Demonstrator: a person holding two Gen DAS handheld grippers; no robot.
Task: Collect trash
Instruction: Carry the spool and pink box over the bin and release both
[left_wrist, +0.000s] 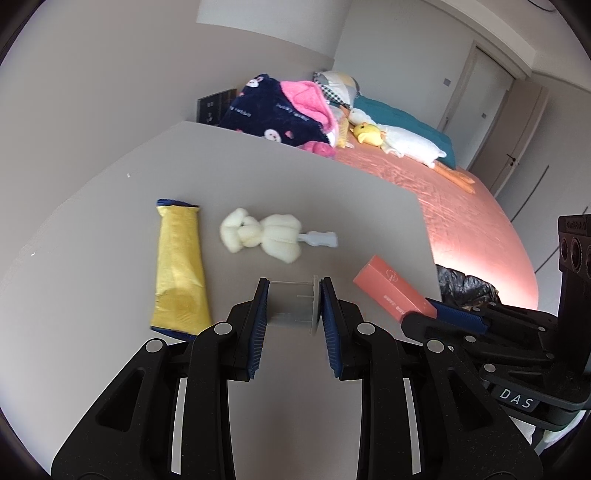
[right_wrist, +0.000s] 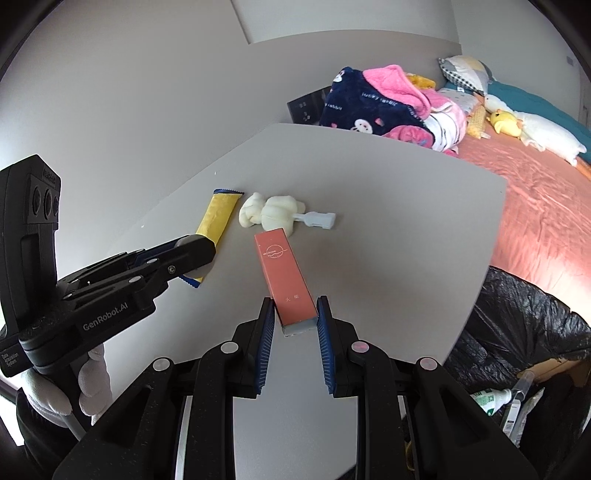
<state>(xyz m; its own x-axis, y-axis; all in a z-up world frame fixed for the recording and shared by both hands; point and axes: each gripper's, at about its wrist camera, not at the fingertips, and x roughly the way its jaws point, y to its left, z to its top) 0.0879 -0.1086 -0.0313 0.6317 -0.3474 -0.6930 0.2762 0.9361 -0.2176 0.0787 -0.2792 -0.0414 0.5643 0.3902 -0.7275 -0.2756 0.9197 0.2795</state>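
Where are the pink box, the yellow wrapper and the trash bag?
pink box (right_wrist: 286, 275): right wrist view, middle of its top face.
yellow wrapper (left_wrist: 180, 266): left wrist view, middle of the foil.
trash bag (right_wrist: 517, 317): right wrist view, black plastic at the rim.

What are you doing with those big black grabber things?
A person is picking trash off a grey table with a grabber in each hand. The left gripper has its jaws shut on a small clear plastic cup, and the right gripper is shut on the end of a long pink box. A yellow wrapper and a white fluffy brush lie on the table. A bin lined with a black bag sits beside the table.
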